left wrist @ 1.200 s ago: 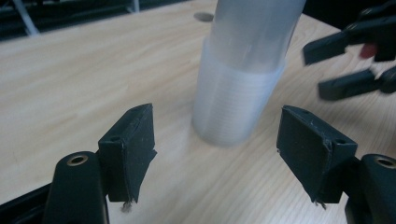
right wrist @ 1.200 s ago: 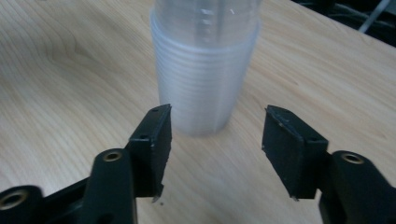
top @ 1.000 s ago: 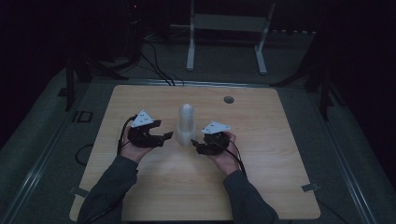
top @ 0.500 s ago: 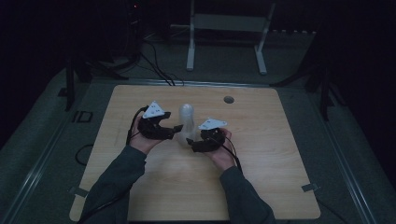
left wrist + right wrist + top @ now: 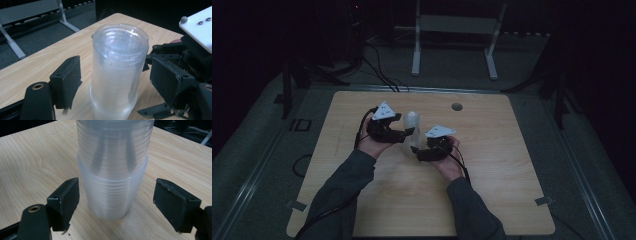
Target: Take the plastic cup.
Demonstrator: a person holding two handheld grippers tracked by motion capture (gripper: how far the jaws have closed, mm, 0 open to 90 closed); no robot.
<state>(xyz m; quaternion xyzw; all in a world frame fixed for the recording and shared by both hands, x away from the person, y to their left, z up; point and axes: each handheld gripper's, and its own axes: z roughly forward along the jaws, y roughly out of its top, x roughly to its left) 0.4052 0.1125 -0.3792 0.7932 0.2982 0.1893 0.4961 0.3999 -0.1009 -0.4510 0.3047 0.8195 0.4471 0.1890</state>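
The cup stack [image 5: 411,131] stands upside down on the table [image 5: 512,165], a little to 11 o'clock of the table's centre, between the two grippers. It is a nest of clear thin-walled plastic cups, rims down; the upper cups sit proud of a wider lower band.

The left gripper [image 5: 398,134] is at 9 o'clock of the stack. In the left gripper view its jaws stand wide either side of the upper part of the stack [image 5: 117,67], pads clear of the wall; they have just been opening.

The right gripper [image 5: 418,150] is at 4 o'clock of the stack, low down. Its jaws straddle the lower band [image 5: 112,192] with a visible gap on both sides, gripping nothing; they too have just been opening.

Handling, as judged: the stack is light, smooth and slippery, and its walls will flex or crack under a hard squeeze. Nested cups tend to cling, so one pulled off may drag others. The best hold is low on the ribbed lower band to steady the stack, and just under the top cup's closed end, where the wall is stiffest, to lift it. Light pressure only.
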